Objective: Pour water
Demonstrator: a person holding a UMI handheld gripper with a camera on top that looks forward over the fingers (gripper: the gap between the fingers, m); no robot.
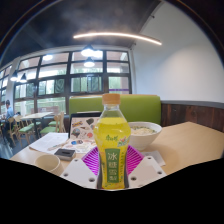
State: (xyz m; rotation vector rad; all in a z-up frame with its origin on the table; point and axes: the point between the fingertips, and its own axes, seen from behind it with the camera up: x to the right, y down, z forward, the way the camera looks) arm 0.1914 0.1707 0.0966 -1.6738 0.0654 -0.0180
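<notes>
My gripper (112,163) was closed on the bottle (112,140), both pink pads (93,160) pressing its lower sides. The bottle stood upright, yellow-green, with an orange cap (112,100). A white bowl (143,133) sat on the table (190,145) just beyond, right of the bottle. A small cup (47,161) stood left of my fingers.

white bowl (143,132); green bench (140,106); possibly papers (48,142); wooden table (190,145)
</notes>
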